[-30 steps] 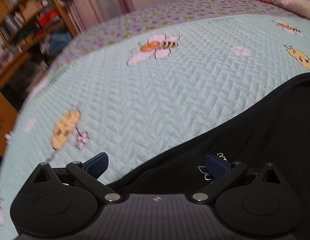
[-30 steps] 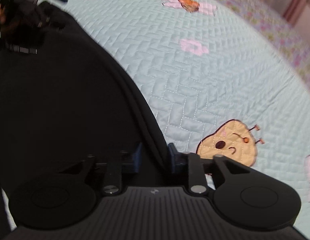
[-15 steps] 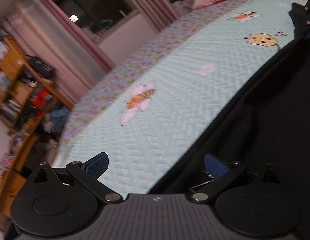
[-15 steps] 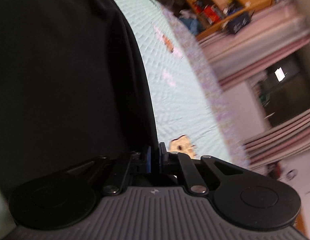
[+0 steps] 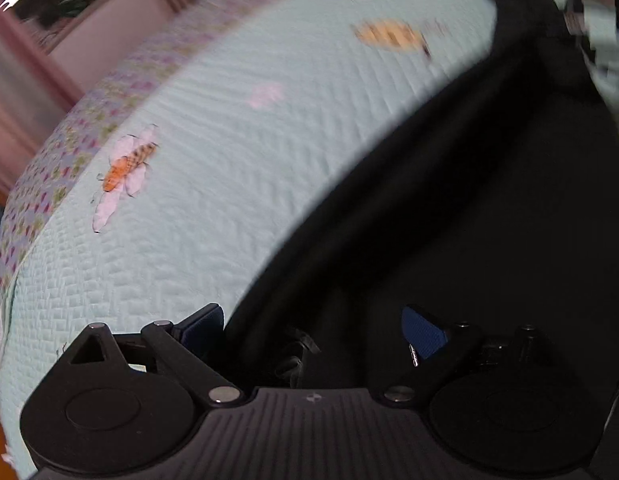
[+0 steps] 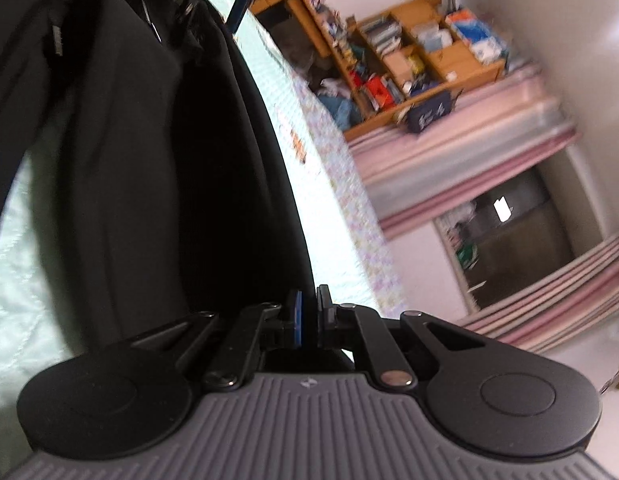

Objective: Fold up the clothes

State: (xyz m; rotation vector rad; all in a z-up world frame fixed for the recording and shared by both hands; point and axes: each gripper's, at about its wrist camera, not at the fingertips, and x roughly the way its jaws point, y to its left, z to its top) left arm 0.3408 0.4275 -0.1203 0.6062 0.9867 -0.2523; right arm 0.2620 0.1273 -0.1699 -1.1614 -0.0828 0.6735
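black garment [image 5: 489, 208] on the quilt [image 5: 229, 152], right gripper [image 6: 308, 314] pinching its edge and lifting it, left gripper [image 5: 313, 324] wide apart over the cloth, shelf [image 6: 409, 52] behind

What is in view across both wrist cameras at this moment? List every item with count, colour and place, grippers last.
black garment: one, black, on the quilt, one edge raised at the right gripper
quilt: one, pale mint, with bee and flower patches and a floral border, covers the bed
bee patch: one sharp, orange with pale wings, on the quilt left of the garment; others too blurred to count
bookshelf: one, wooden, packed with books and boxes, beyond the bed
curtains: pink striped, against the wall; count unclear
left gripper: one, black with blue pads, open, straddling the garment's edge
right gripper: one, black with blue pads, shut on the garment's edge
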